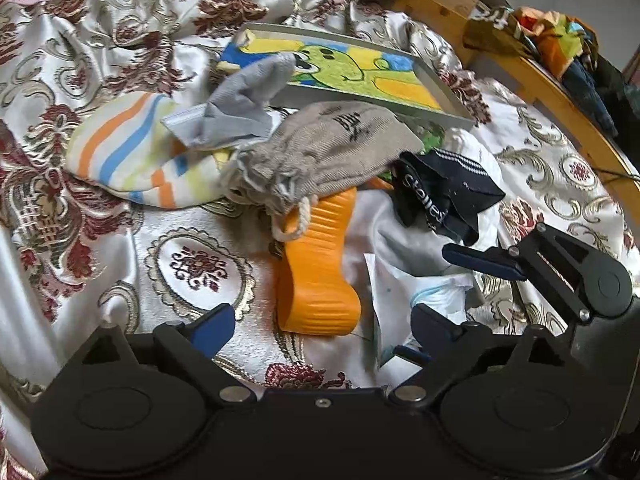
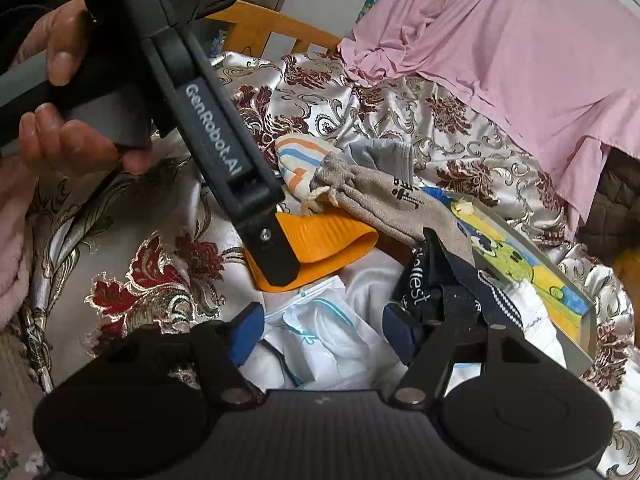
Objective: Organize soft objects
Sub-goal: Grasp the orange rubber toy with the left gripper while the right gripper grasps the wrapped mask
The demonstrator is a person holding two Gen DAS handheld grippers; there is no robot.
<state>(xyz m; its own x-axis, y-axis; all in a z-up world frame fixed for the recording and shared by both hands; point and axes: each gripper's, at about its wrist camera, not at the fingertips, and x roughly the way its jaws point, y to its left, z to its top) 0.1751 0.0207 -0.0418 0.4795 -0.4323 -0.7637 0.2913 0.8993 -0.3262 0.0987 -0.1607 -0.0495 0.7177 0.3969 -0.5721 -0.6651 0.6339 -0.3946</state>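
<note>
Grippers: my left gripper (image 1: pixel 324 320) and right gripper (image 2: pixel 324 332), both wide, empty. Orange holder (image 1: pixel 318 264), centre frame, long axis pointing away from left gripper. Drawstring pouch (image 1: pixel 328 148) beyond, overlapping its far end; left gripper nearer, I judge.

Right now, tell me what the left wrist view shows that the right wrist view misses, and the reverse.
Only the left wrist view shows the clothes heap on the wooden rail. Only the right wrist view shows the person's hand holding the left gripper's handle, and the wide pink cloth. Both show the orange ridged piece, beige drawstring pouch, striped sock, black sock, picture tray, and both grippers open.
</note>
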